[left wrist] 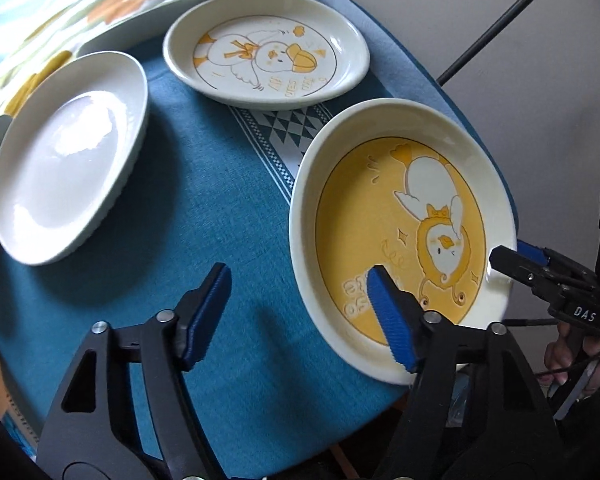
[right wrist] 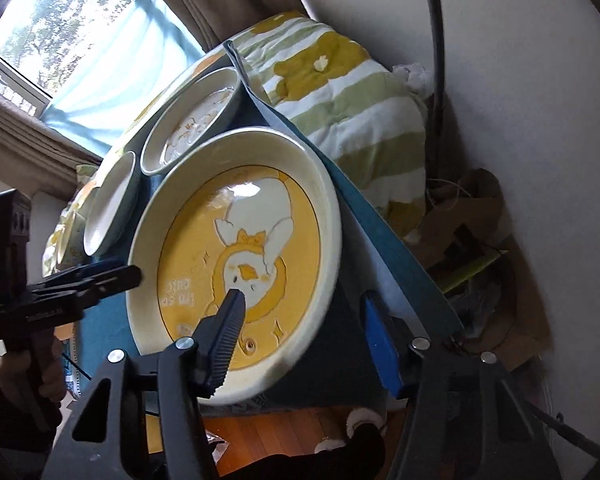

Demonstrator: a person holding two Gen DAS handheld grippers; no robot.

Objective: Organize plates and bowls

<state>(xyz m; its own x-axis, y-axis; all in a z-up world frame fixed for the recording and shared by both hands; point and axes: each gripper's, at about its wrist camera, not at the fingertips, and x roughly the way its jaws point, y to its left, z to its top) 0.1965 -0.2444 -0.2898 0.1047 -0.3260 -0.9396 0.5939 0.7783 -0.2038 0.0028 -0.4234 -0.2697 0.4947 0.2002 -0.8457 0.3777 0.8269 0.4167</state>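
Yellow duck plate (left wrist: 400, 240), cream-rimmed, glossy; left claw (left wrist: 300, 312) and right claw (right wrist: 304, 332) both gape astride its rim.

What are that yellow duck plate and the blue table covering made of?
The yellow duck plate looks like glazed ceramic: glossy, window glare on its well, thick cream rim. The blue table covering seems woven fabric, matte, with visible thread texture and a patterned white band; the exact fibre is unclear.

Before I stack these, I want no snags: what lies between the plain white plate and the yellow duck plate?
Only bare blue tablecloth; the left wrist view shows nothing between the white plate and the yellow plate.
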